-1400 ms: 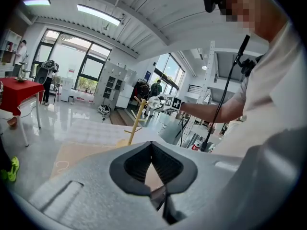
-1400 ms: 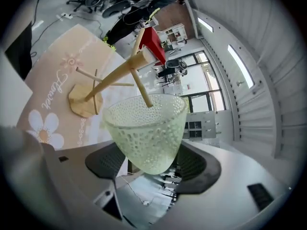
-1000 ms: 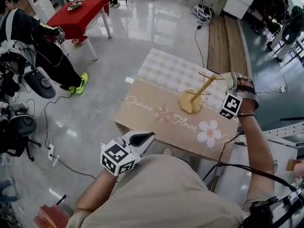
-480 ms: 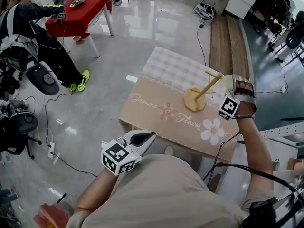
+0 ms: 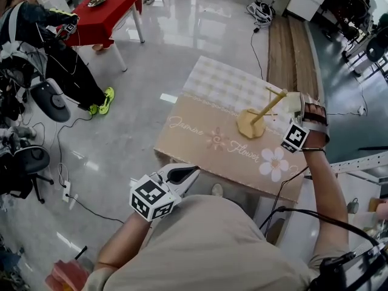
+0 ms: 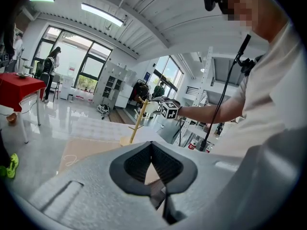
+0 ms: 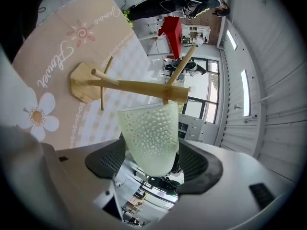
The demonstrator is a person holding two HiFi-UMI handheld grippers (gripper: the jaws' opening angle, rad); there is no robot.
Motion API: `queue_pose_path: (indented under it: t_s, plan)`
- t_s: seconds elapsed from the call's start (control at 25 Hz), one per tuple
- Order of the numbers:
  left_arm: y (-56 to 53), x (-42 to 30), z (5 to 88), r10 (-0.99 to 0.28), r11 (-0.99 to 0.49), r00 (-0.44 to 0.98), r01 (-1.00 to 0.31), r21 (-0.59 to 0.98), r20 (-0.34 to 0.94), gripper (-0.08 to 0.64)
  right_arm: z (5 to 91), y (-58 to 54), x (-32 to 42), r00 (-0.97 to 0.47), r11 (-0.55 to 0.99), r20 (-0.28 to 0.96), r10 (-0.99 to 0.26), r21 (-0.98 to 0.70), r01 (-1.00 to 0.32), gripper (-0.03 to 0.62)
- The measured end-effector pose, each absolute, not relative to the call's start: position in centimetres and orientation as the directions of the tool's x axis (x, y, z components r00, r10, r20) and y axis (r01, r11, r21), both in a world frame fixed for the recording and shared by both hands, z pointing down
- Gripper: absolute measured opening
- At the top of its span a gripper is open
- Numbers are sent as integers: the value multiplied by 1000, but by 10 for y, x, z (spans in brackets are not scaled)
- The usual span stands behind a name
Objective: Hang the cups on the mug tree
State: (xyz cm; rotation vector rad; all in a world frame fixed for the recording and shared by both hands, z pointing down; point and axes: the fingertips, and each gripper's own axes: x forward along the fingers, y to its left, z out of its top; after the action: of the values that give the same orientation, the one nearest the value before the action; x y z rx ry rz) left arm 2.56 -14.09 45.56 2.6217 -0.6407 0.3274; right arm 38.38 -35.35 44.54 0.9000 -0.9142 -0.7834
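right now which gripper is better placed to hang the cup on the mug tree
Right. The right gripper holds the cup beside the mug tree's upper pegs; the left gripper is shut, empty, back by the person's torso.

The mug tree (image 7: 129,85) is pale, unpainted wood, smooth and matt from its flat base to its pegs. The cup (image 7: 148,138) is translucent pale green with a faint sheen, its wall covered in small bumps; whether it is glass or plastic cannot be told. The right hand-held gripper (image 7: 153,164) has a matt grey plastic shell and dark, finely ribbed pads (image 7: 108,162); the left hand-held gripper (image 6: 152,150) looks the same. The tabletop (image 5: 194,138) wears a matt beige cover printed with checks and flowers. The floor (image 5: 176,47) is glossy and mirrors the lights. A red cloth (image 5: 103,17) drapes a farther table.
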Motion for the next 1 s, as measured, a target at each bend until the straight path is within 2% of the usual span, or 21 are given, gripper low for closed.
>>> queue_pose_path:
  t_s: [0.36,0.6,0.72,0.8,0.92,1.0]
  plan:
    - [-140,20,457,-368,-817,874,-467,338,317,8,446,-341,374,383,395,316,-868,907,147,350]
    - [-138,18,456,-346,-829,884,-445,339,315,8,446,-317,364,363,376,335,-870,925,48,348]
    - [-137,19,456,-327,-839,890,-428,337,317,8,449,-302,354,336,384,387,-859,920,-80,348]
    - [-136,18,456,-311,-846,896,-413,336,317,8,453,-289,345,301,395,447,-842,892,-220,345]
    - [-136,14,456,-290,-857,902,-393,334,319,8,463,-268,324,204,401,545,-814,779,-481,307]
    - [-136,11,456,-278,-863,906,-382,331,321,8,469,-253,308,132,395,584,-801,681,-617,258]
